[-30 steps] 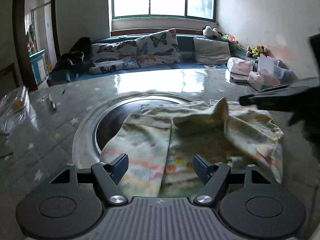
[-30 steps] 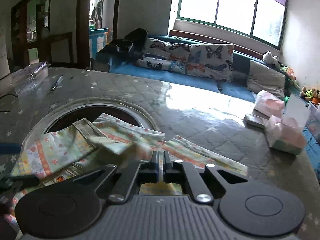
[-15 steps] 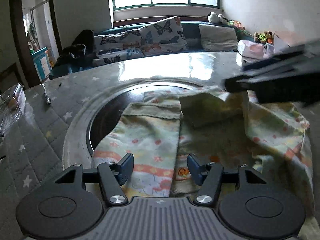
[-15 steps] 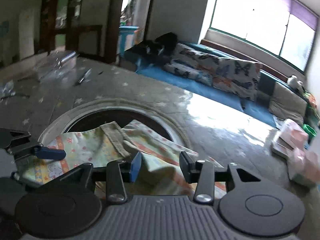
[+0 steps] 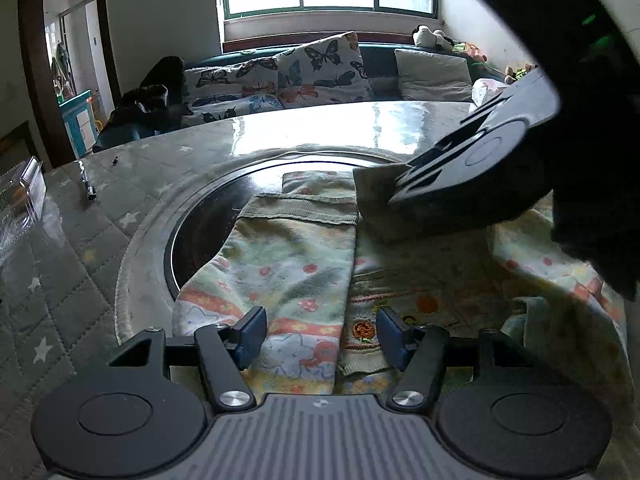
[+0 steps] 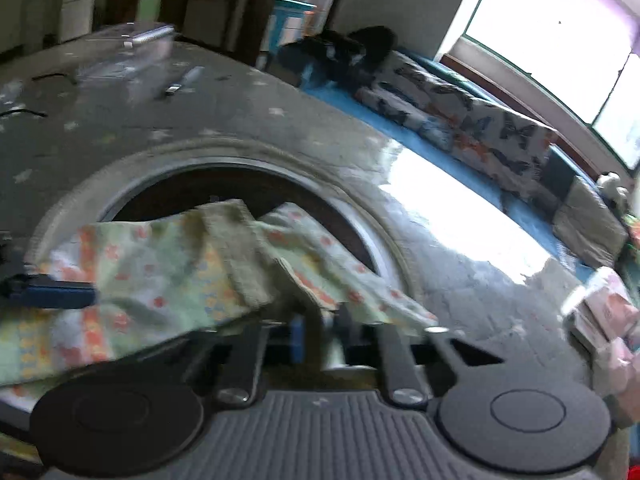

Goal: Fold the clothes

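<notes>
A pastel printed garment (image 5: 280,264) with ribbed cuffs lies over the round recess of the table, partly folded. My left gripper (image 5: 322,336) hovers open above its near edge, one finger on each side of a fold line. My right gripper (image 5: 400,188) reaches in from the right onto a folded cuff (image 5: 376,200). In the blurred right wrist view the garment (image 6: 160,272) drapes over the right gripper (image 6: 316,340), whose fingers stand close together on a fold of cloth. A blue left fingertip (image 6: 52,296) shows at the left edge.
The quilted star-print table (image 5: 60,280) has a round metal ring (image 5: 140,240) around a dark recess. A pen (image 5: 88,188) and a clear plastic box (image 5: 20,188) lie far left. Tissue packs (image 6: 604,320) sit at the right. A sofa with butterfly cushions (image 5: 312,72) stands behind.
The right gripper let the fold go half a second ago, then swung left and low over the garment and its fingers came together on cloth. The left gripper edged forward, still open.
</notes>
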`<state>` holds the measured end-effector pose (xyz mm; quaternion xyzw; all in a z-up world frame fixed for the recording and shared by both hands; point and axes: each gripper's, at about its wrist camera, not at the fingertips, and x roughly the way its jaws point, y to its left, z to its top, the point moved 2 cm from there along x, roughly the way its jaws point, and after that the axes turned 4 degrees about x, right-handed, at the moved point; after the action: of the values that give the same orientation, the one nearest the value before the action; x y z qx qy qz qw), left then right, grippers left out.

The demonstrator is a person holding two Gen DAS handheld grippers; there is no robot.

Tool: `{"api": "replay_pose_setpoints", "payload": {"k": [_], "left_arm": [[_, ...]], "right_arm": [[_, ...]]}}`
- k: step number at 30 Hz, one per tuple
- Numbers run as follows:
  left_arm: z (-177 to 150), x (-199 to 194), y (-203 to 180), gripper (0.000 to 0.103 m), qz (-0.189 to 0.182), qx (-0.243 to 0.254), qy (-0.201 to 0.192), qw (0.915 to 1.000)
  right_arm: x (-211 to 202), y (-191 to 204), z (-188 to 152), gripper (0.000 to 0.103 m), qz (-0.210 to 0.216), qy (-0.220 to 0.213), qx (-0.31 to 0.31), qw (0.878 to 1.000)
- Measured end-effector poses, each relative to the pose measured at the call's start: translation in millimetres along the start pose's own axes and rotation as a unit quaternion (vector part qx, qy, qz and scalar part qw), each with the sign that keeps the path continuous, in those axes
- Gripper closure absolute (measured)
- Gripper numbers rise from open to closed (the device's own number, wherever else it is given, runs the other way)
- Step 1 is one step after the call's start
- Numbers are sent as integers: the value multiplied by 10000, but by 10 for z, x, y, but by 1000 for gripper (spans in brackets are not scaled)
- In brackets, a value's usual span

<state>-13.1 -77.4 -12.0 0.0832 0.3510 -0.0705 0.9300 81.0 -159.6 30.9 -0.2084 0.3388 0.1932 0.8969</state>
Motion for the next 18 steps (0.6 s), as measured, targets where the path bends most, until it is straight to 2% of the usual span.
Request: {"api": "replay_pose_setpoints", "payload": {"k": [2, 3, 6, 11, 18], "left_arm": [[-2, -6, 1, 38, 7, 15, 2, 10000], [-2, -7, -2, 38, 14, 24, 4, 10000], [16, -25, -25, 36, 18, 44, 2, 10000], [82, -127, -132, 35, -116, 152, -126, 9997], [140, -150, -314, 35, -253, 410, -174, 9987]], "right_arm": [[-35, -18, 36, 100, -29, -86, 137, 9999], [-48, -10, -89, 100, -19, -186, 234, 9995], [-420, -248, -131, 100, -279, -643, 541, 9961], [-995, -646, -351, 101, -652, -1121, 1093, 9855], [-1633, -1131, -979, 101, -1353, -1235, 1834, 9658]]}}
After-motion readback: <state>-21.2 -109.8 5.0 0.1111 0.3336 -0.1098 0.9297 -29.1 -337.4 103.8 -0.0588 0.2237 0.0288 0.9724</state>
